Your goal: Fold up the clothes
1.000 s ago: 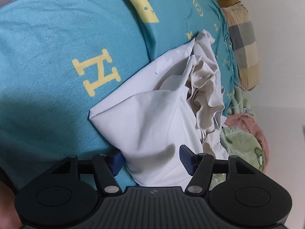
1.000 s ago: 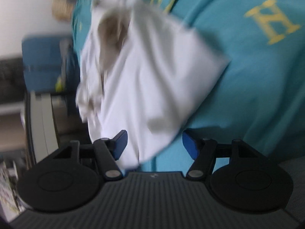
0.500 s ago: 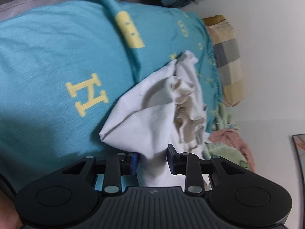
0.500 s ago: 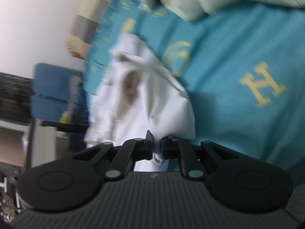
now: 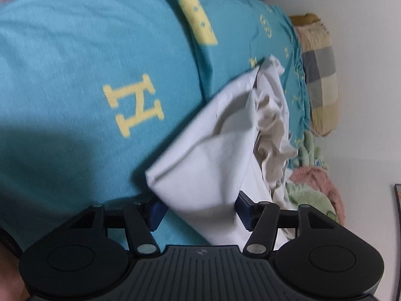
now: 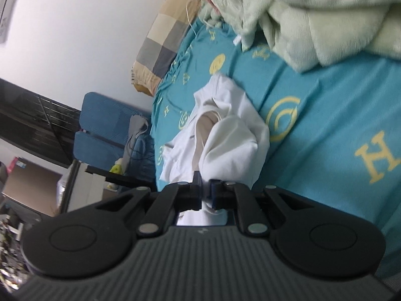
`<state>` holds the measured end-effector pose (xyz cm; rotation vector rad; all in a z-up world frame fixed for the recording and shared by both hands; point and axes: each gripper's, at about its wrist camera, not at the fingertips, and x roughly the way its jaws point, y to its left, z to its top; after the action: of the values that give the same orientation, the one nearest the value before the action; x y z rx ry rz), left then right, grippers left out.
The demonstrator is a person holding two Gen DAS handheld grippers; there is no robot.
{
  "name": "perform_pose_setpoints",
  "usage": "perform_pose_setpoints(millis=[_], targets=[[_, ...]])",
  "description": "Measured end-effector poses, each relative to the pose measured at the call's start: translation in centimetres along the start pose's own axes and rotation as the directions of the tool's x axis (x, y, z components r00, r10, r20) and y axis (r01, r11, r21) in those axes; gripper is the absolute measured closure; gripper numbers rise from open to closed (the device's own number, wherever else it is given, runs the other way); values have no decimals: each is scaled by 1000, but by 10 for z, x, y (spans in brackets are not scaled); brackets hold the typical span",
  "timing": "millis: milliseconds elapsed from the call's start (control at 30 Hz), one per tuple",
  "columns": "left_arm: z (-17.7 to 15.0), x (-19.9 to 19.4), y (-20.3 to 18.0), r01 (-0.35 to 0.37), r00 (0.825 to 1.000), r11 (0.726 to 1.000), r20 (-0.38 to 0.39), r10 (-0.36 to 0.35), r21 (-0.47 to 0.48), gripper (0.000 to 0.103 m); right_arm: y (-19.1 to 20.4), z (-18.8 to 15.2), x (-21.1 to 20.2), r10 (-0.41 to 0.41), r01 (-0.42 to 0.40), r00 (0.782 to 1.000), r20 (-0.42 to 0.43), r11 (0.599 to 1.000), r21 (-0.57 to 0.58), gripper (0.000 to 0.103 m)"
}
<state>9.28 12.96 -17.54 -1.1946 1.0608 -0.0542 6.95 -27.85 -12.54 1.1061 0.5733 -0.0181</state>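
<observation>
A crumpled white garment (image 5: 213, 163) lies on the teal bed sheet (image 5: 75, 62) with yellow letters. My left gripper (image 5: 200, 212) hangs over the garment's near corner. Its jaws are opening, the cloth lies between the blue pads and looks loose there. In the right wrist view the same white garment (image 6: 233, 138) rises in a bunched fold from the sheet (image 6: 325, 100). My right gripper (image 6: 205, 193) is shut on a pinch of its near edge and holds it up. The far part of the garment is rumpled and shows its inner side.
A checked pillow (image 5: 320, 75) (image 6: 160, 45) lies against the white wall at the bed's far end. A pale green plush blanket (image 6: 313, 12) and pink fabric (image 5: 318, 178) are heaped beside the garment. A blue chair (image 6: 105, 125) stands off the bed's edge.
The right gripper went from wide open to shut on the garment's edge and rose with it. The left jaws narrowed around the cloth, then spread again.
</observation>
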Motion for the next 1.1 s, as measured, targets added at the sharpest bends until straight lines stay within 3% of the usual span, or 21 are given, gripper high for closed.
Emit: perform_pose_setpoints(millis=[167,233,433,667,933,1100], targets=[[5,-6,-11,32,997,998,62,-35,49,84,-1,-1,-2,-33,34,999,7,999,-43,94],[4,-11,-21,52,995,995,76,-58,83,92,0,1,-5,-42,43,999,10,997,-63,94],[-7,-45,-56,127,981,977,121,-149,172,97,17,4,-33,-32,34,999,34,997,-74,94],[-49,-109,-82,104,985,960,106,-136,260,98,32,-12,-105,1,5,996,94,998,-68,94],[-109,-200,-62,97,989,959,85,-124,268,98,25,-44,-191,-5,10,998,70,998,-68,94],[-107,-202,-74,74,992,961,80,-99,268,97,33,-37,-187,-18,21,998,58,998,-54,94]])
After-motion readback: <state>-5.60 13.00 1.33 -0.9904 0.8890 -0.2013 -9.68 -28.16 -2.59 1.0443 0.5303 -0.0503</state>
